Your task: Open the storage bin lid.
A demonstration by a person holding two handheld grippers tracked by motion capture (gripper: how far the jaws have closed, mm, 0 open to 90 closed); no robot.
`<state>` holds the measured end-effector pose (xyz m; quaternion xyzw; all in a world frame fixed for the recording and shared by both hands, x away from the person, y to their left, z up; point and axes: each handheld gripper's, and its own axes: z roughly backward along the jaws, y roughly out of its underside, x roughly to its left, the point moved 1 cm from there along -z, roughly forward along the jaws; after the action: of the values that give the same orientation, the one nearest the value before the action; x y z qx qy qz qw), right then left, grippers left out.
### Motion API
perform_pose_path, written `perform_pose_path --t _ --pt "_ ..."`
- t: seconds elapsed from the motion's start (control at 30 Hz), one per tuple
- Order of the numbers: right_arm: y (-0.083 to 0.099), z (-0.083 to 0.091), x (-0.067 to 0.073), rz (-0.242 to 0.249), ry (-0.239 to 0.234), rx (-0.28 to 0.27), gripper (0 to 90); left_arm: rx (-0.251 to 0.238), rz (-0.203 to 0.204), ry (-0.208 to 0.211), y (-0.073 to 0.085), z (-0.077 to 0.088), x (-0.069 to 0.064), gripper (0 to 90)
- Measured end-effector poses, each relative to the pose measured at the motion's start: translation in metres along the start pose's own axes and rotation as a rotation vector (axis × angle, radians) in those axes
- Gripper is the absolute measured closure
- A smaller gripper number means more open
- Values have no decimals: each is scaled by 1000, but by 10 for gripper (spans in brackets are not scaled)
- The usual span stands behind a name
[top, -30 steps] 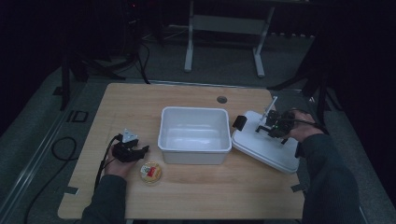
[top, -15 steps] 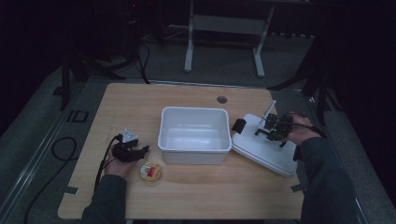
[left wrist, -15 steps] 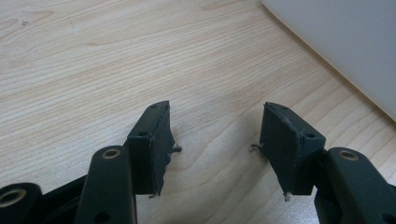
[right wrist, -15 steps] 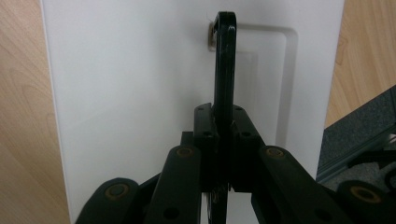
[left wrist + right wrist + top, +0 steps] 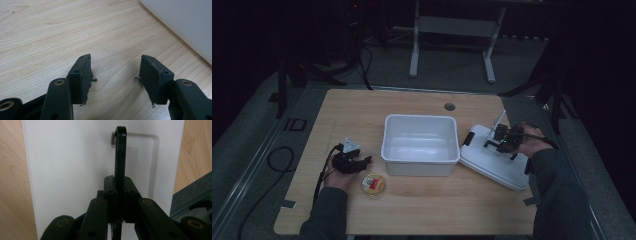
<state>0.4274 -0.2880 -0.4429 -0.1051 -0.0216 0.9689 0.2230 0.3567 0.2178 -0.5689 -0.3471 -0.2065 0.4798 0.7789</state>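
Left gripper (image 5: 362, 161) sits low over bare tabletop (image 5: 422, 210), left of the white bin (image 5: 421, 165), jaws spread with nothing between them; the left gripper view has only wood grain in the gap and a corner of the bin wall at upper right. Left hand (image 5: 337, 175) lies flat behind it, forearm in from the bottom edge. Small round container (image 5: 374, 184) with a red and yellow top sits just beside that hand, toward the bin, untouched.

Bin stands mid-tabletop, open, looks empty.

White lid (image 5: 492, 162) lies right of the bin, its near corner touching or almost touching the bin wall and its far end over the tabletop's right edge. Right gripper (image 5: 504, 140) is over the lid, jaws pinching the lid's thin black handle (image 5: 120, 152) edge-on. Right hand (image 5: 529, 140) holds it from the right side, wrist raised, forearm angled in from bottom right.

Risks, my read:
- Narrow handle, grip sits low on it: the lid could pivot about the pinch and swing when raised.
- Lid overhangs the edge: a slip likely drops it off the tabletop.
- Lid corner close to the bin: a sideways drag could shove the bin toward the left gripper.
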Motion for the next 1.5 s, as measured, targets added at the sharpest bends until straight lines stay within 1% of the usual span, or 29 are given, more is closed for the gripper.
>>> perform_pose_path --t 0.37,0.77,1.5 --pt "1 -13 3 -6 -18 5 841 0 1 0 0 0 0 435" --pt "2 -25 5 -6 -24 16 841 0 1 -1 0 0 0 436" --pt "5 -37 8 -20 -22 13 840 0 0 -1 0 0 0 436"
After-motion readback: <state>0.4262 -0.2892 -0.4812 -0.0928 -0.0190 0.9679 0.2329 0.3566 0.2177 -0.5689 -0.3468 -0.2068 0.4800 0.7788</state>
